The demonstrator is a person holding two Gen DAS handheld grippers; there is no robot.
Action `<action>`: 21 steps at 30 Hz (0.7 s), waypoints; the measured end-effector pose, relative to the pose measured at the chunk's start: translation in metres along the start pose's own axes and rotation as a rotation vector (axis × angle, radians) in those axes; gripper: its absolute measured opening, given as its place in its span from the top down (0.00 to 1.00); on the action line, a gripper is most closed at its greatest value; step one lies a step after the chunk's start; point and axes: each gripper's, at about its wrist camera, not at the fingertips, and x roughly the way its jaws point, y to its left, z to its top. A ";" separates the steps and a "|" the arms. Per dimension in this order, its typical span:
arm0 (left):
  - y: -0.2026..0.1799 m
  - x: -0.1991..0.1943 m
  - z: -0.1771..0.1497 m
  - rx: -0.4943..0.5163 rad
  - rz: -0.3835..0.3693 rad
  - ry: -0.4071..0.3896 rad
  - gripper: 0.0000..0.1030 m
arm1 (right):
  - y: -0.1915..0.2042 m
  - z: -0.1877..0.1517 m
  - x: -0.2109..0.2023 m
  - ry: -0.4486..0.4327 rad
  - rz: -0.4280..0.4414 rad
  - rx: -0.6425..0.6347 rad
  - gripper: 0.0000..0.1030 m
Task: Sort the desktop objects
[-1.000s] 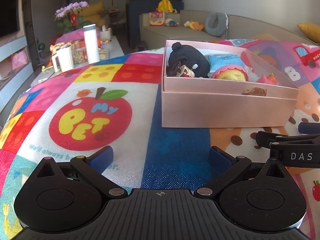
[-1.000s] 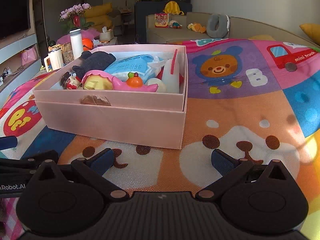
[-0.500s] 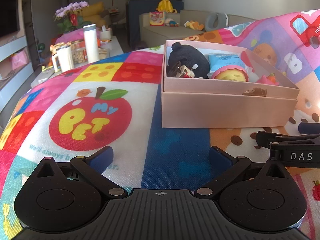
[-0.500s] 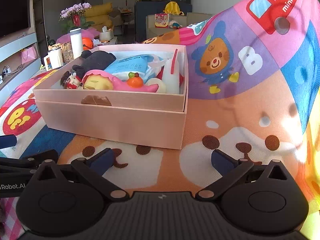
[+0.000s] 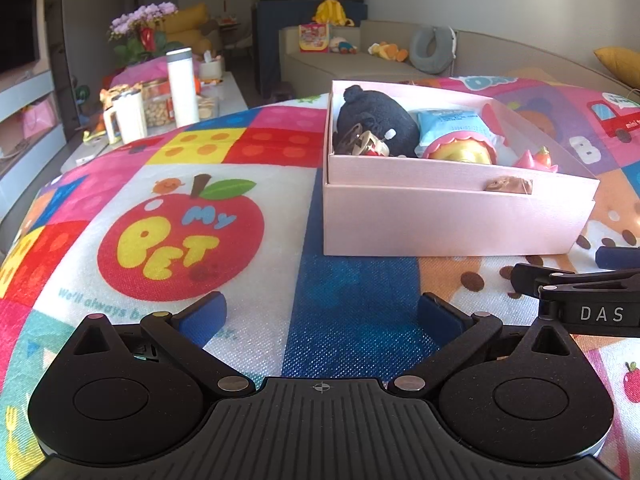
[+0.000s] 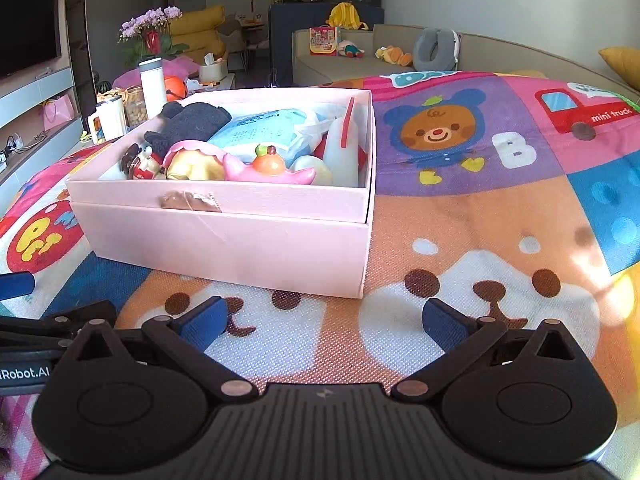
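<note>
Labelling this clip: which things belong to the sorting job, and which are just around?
Job:
pink box
black plush
blue packet
pink toy
left gripper, right gripper, both open

Around:
play mat
white flask
sofa

White bottle [image 5: 182, 86] + mug [image 5: 127, 117] at 10 o'clock; purple flowers [image 6: 150, 18] behind; grey neck pillow [image 6: 434, 49] on sofa [image 5: 360, 66], 1 o'clock.

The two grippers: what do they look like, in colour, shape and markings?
Both look the same. The left gripper and right gripper have a black ribbed body, two round black discs, black linkage arms with small silver pivot pins, and dark blue finger pads. White lettering shows on their sides: "DAS" on the right one, "Robot.AI" on the left. No cables or sleeves are visible.
</note>
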 end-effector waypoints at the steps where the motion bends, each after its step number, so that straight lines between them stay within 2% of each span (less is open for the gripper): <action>1: 0.000 0.000 0.000 0.001 0.001 0.000 0.00 | 0.000 0.000 0.000 0.000 0.001 0.001 0.00; 10: 0.001 0.001 0.001 0.001 0.007 -0.001 0.00 | 0.003 0.003 0.003 0.001 0.000 -0.002 0.00; 21: -0.018 0.009 0.007 -0.052 0.063 -0.001 0.00 | -0.010 0.002 0.003 0.000 0.006 -0.011 0.00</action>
